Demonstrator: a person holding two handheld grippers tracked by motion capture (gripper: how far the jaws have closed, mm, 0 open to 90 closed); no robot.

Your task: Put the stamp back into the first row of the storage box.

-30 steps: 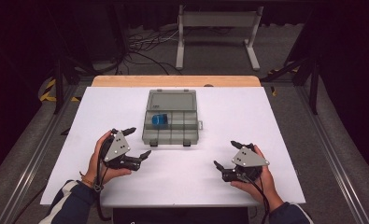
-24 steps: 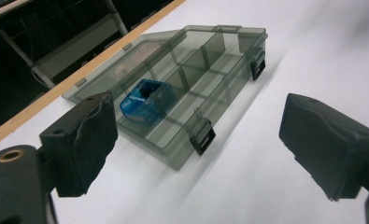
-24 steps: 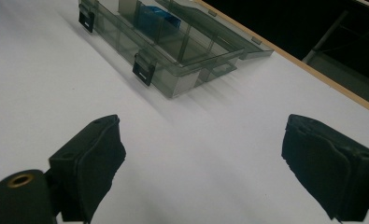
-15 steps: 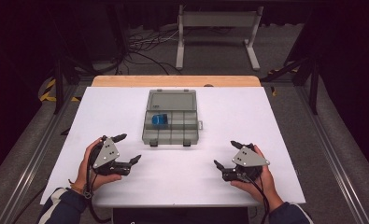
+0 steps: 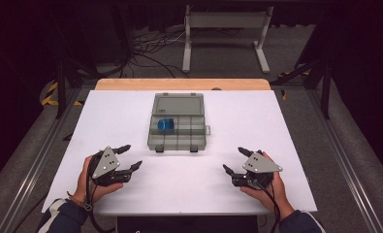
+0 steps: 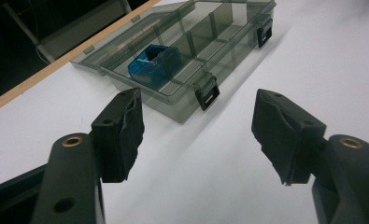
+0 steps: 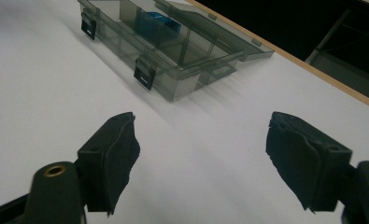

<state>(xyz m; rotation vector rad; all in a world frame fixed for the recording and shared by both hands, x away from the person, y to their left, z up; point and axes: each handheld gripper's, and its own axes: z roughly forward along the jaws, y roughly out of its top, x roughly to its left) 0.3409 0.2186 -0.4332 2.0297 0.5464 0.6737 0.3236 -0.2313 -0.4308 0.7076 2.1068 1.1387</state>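
A grey see-through compartment box [image 5: 177, 127] lies open mid-table, its lid folded back flat behind it. A blue object [image 5: 166, 125] sits in one of its left compartments; it is also visible as the blue object [image 6: 154, 64] and the blue object [image 7: 158, 21]. My left gripper [image 5: 130, 156] rests near the front left of the table, open, nothing between its pads [image 6: 124, 133]. My right gripper [image 5: 234, 160] rests at the front right, open and holding nothing, pads [image 7: 119, 154] wide apart. Both point toward the box [image 6: 187, 51], well short of it.
The white table top [image 5: 286, 141] ends in a wooden strip [image 5: 182, 84] at the far edge. Black latches [image 6: 207, 92] stick out of the box's front wall. Beyond the table stand a metal frame [image 5: 225, 34] and floor cables [image 5: 145, 53].
My left gripper has slid back and to the left, toward the table's front left corner. The right gripper and the box have stayed put.
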